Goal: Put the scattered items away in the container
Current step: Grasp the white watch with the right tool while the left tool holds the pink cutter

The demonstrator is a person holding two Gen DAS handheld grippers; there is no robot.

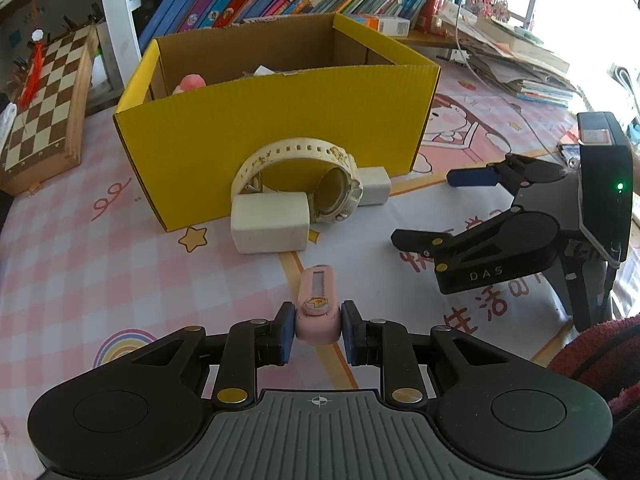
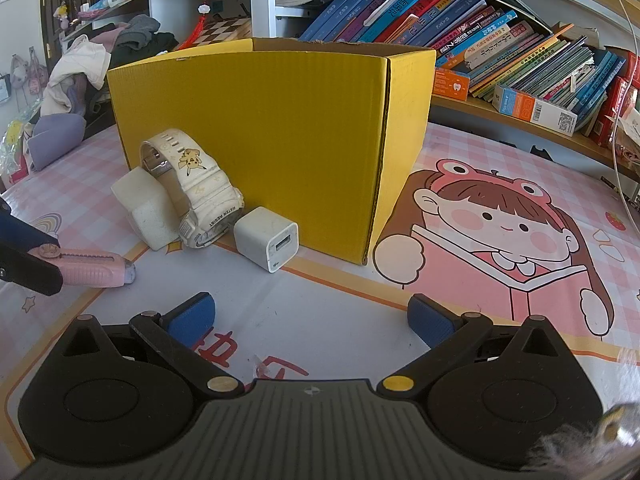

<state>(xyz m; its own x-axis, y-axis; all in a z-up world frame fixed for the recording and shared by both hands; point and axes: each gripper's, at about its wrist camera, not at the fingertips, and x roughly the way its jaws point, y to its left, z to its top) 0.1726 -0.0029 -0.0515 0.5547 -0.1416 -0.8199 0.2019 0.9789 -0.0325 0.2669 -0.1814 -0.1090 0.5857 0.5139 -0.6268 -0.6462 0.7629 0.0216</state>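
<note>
The small pink plastic utility knife with a star sticker on its slider [image 1: 317, 308] lies on the pink checked table cover with cartoon prints [image 1: 100, 248]. In the left wrist view its long axis runs straight away from the camera, and its far tip points toward the open yellow corrugated cardboard box [image 1: 276, 116]. The left gripper [image 1: 317, 330] is pinching the near end of this knife: both blue pads press on its two sides, and the rest of the knife sticks out forward beyond the fingertips.

The left wrist view looks into the box, where a pink rounded object [image 1: 188, 83] and something white are partly seen. The right wrist view shows only the outer wall of the box, but it shows the knife from the side, with its long axis going left to right and the blade end to the right.

In front of the box, a white plastic wristwatch with yellow cartoon figures on the strap [image 1: 296, 176] stands on its edge between a white rectangular foam block [image 1: 272, 222] and a small white cube charger [image 2: 266, 238].

The right gripper [image 2: 316, 320] is spread wide with nothing between its blue pads. It is well apart from the knife, which lies to its left.
</note>
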